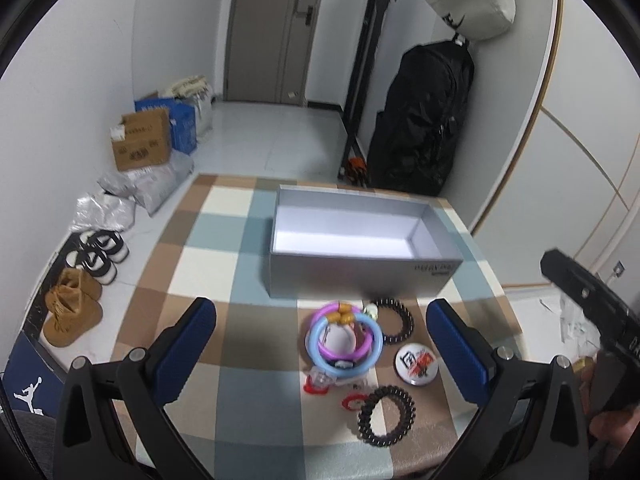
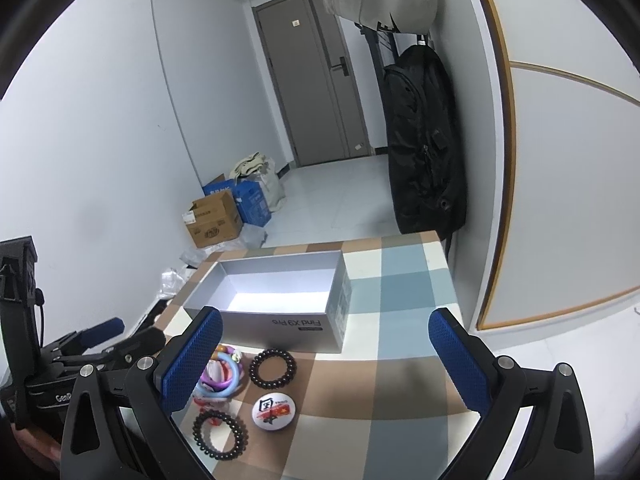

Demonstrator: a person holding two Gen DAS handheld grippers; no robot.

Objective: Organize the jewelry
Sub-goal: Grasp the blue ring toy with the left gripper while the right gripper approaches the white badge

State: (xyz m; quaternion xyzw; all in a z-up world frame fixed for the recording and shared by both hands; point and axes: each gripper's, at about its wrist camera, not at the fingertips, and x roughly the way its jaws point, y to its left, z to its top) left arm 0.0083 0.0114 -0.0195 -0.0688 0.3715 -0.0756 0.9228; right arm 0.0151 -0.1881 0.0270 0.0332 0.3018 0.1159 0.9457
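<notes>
— Where's the jewelry sitting from where you stand?

— In a little heap on the checked tablecloth (image 1: 240, 240), just in front of the grey box (image 1: 360, 276). Seen along the left gripper (image 1: 320, 336), the heap lies between its fingers, a bit toward the right one. A blue ring (image 1: 316, 344) and a pink ring (image 1: 320, 314) overlap in the middle, with orange beads (image 1: 345, 316) at their 12 o'clock.

— And the dark ones?

— Two black coil bands. One (image 1: 394, 321) lies at 2 o'clock from the rings, near the box wall. The other (image 1: 386, 416) lies at 5 o'clock, toward the table's near edge. A round badge (image 1: 416, 362) sits between them, at about 3 o'clock from the rings. Some red pieces (image 1: 316, 386) poke out at 6 o'clock; I can't tell what they are.

— Are the tools gripping anything?

— No. The left one is spread wide, hanging over the heap, touching nothing. The right gripper (image 2: 326, 356) is spread wide too, empty, hanging above the table.

— Where's the heap from the right one?

— Down at its 8 o'clock, partly hidden behind its left finger (image 2: 192, 360). The badge (image 2: 275, 409) and both bands (image 2: 273, 368) (image 2: 219, 434) show clear of it. The box (image 2: 280, 326) stands at 11 o'clock, open on top, with nothing in it.

— Can you see one tool from the other?

— Yes, the left gripper (image 2: 100, 334) shows at 9 o'clock in the right view.
</notes>
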